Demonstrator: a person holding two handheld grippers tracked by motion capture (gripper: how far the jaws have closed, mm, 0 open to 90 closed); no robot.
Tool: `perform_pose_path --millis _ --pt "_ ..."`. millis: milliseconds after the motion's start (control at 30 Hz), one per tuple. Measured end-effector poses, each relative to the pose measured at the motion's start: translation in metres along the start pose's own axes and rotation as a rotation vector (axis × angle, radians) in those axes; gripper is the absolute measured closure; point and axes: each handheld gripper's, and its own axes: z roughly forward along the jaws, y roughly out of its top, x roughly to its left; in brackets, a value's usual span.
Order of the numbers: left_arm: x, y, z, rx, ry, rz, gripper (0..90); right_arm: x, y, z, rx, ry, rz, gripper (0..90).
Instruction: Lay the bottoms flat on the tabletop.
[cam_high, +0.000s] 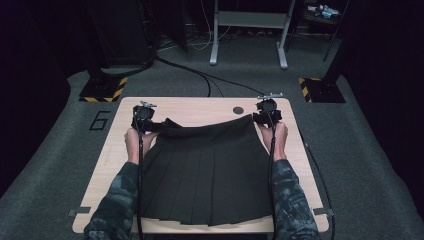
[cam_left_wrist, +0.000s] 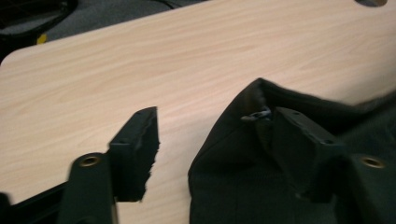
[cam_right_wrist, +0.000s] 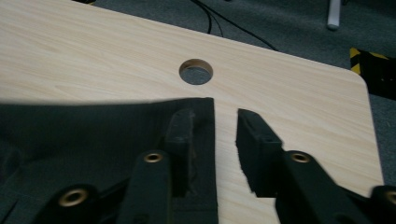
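A black pleated skirt (cam_high: 205, 170) lies flat on the wooden table (cam_high: 200, 107), waistband at the far side and hem at the near edge. My left gripper (cam_high: 145, 117) stands open at the waistband's left corner (cam_left_wrist: 261, 91). In the left gripper view its jaws (cam_left_wrist: 215, 116) are spread wide, one over bare wood and the other over the fabric. My right gripper (cam_high: 266, 112) is open at the waistband's right corner (cam_right_wrist: 203, 105). Its jaws (cam_right_wrist: 215, 123) straddle the skirt's edge, the left one on the cloth and the right one on wood.
A round hole (cam_high: 238, 110) in the tabletop sits just beyond the waistband, also seen as the hole (cam_right_wrist: 196, 71). Bare wood runs along the far side and both flanks of the skirt. Cables (cam_high: 200, 75), a white desk frame (cam_high: 248, 30) and striped stand bases (cam_high: 105, 90) are on the floor behind.
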Motion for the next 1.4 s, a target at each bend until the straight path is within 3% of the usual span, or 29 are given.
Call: perform_pose_path --millis 100,233,333,400,700,933,1067,1167,1267,1400 --pt "0.008 -0.003 -0.008 0.001 0.0 -0.011 21.7 -0.005 -0.006 -0.005 -0.001 0.015 0.011 57.9" --pt "0.015 -0.008 -0.023 -0.027 0.003 -0.02 16.8 -0.006 -0.017 -0.012 0.008 0.035 -0.001 43.8" --pt "0.016 -0.02 -0.035 -0.026 0.003 0.01 16.1 -0.006 -0.027 -0.02 0.021 0.053 0.002 35.7" --pt "0.016 -0.03 -0.041 -0.027 -0.013 0.027 17.0 -0.006 -0.035 -0.026 0.018 0.066 -0.002 32.6" --pt "0.02 -0.094 -0.072 -0.015 -0.044 0.021 19.5 -0.004 -0.084 -0.06 -0.028 0.113 -0.035 18.4" --pt "0.018 -0.142 -0.08 0.056 -0.076 0.015 26.6 0.001 -0.126 -0.068 -0.004 0.123 -0.051 15.3" --pt "0.016 -0.163 -0.083 0.066 -0.073 0.005 32.1 0.004 -0.148 -0.068 0.02 0.125 -0.05 15.1" --pt "0.011 -0.178 -0.087 0.073 -0.076 0.003 43.9 0.004 -0.163 -0.067 0.038 0.135 -0.032 14.9" --pt "0.005 -0.194 -0.09 0.069 -0.096 0.033 59.2 0.002 -0.173 -0.067 0.047 0.132 -0.034 14.9" --pt "0.003 -0.211 -0.091 0.071 -0.111 0.027 71.7 0.0 -0.185 -0.068 0.064 0.128 -0.015 14.9"
